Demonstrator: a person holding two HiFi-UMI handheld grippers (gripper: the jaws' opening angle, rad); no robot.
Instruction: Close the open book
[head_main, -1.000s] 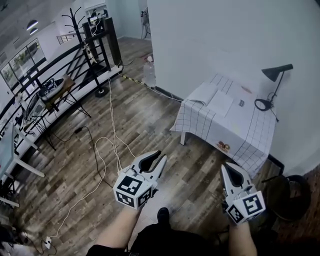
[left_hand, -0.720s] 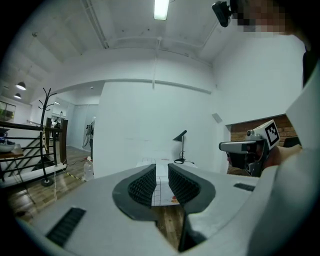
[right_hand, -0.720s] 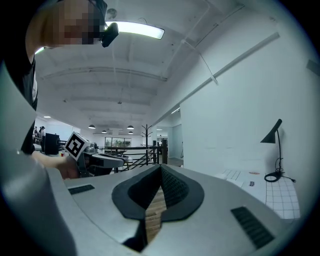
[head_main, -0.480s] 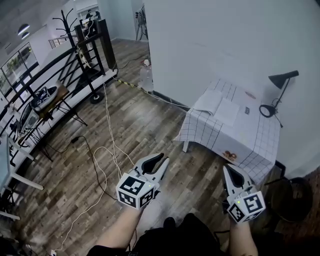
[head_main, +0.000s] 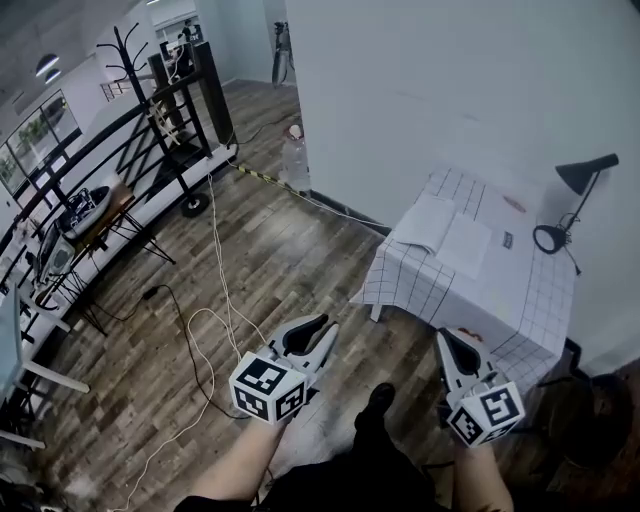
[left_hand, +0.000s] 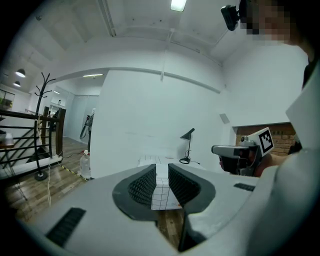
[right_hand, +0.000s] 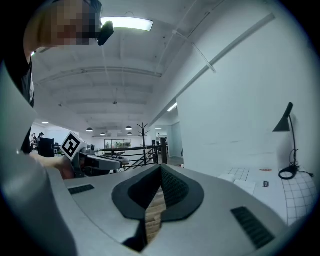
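The open book lies flat with white pages up on the near-left part of the checked tablecloth, and no gripper touches it. My left gripper hovers over the wooden floor, well short of the table, open with nothing between its pads. The left gripper view looks through that gap at the table ahead. My right gripper is held near the table's front corner, shut and empty. The right gripper view shows its closed tips and the book off to the right.
A black desk lamp stands at the table's far right by the white wall. White and black cables trail over the floor on the left. A water bottle, coat rack and black railing stand further left.
Both grippers and the camera have advanced toward the table, which now sits lower and nearer in the head view. Neither gripper's jaws have changed.
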